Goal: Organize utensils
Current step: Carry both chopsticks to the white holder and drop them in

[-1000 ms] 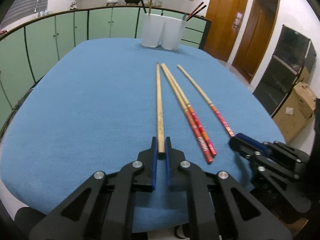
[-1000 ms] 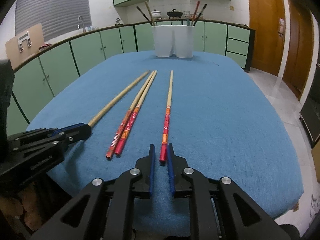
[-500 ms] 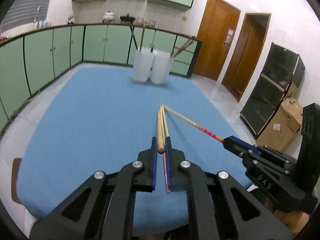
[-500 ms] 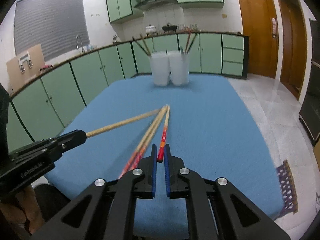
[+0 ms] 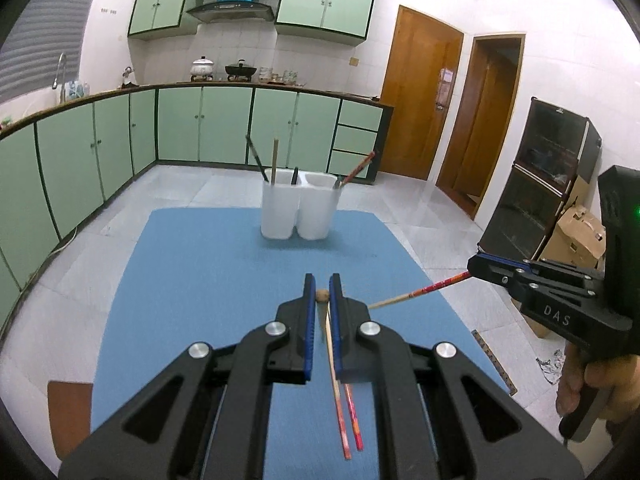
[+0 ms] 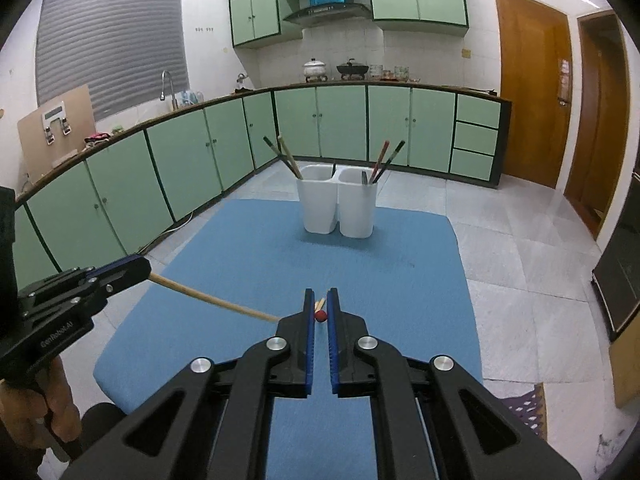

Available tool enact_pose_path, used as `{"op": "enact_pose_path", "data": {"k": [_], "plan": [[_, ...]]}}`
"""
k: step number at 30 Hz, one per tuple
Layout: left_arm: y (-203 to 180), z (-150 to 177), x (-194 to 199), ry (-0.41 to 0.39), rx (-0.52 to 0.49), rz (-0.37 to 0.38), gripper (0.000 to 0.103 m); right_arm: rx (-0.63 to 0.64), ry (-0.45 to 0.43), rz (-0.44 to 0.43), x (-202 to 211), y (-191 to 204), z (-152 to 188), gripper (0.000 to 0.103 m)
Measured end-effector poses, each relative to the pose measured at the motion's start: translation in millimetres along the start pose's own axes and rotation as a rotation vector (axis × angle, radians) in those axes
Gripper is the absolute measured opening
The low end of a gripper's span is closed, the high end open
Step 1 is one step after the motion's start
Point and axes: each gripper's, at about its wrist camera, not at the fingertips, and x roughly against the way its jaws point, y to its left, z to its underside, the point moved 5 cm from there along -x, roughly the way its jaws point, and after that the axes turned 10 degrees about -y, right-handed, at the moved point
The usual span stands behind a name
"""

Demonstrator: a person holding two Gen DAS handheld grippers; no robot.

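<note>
My left gripper (image 5: pixel 321 280) is shut on the butt end of a plain wooden chopstick (image 5: pixel 322 295), held in the air above the blue table (image 5: pixel 192 280). In the right wrist view that gripper (image 6: pixel 145 269) shows at the left with the wooden chopstick (image 6: pixel 216 301) slanting out of it. My right gripper (image 6: pixel 320 294) is shut on the red end of a patterned chopstick (image 6: pixel 320 315). From the left wrist it (image 5: pixel 473 267) appears at the right, gripping the same chopstick (image 5: pixel 420 291). Two red-patterned chopsticks (image 5: pixel 347 416) lie on the table below. A white twin holder (image 5: pixel 298 210) (image 6: pixel 340 208) with several utensils stands at the far end.
The table's cloth (image 6: pixel 400 280) ends at tiled floor on all sides. Green cabinets (image 6: pixel 200 148) run along the back and left. A black cabinet (image 5: pixel 540 192) and a cardboard box (image 5: pixel 580 232) stand to the right. A brown seat (image 5: pixel 68 412) sits beside the table's near left corner.
Both grippers have risen well above the table, each lifting its chopstick off the cloth. The two red-patterned chopsticks stayed on the table. The jaws stayed shut.
</note>
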Motion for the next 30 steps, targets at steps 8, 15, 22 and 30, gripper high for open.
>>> {"op": "enact_pose_path", "data": {"k": [8, 15, 22, 30], "plan": [[-1, -27, -13, 0.012, -0.041, -0.001, 0.006, 0.061, 0.045, -0.020, -21, 9, -35, 0.006], [2, -36, -18, 0.025, -0.043, 0.001, 0.006, 0.069, 0.073, -0.035, -34, 12, -48, 0.006], [8, -43, -23, 0.047, -0.036, -0.003, 0.006, 0.080, 0.100, -0.042, -46, 11, -57, 0.006], [2, -61, -24, 0.033, -0.069, -0.005, 0.006, 0.092, 0.088, -0.063, -49, 7, -81, 0.006]]}}
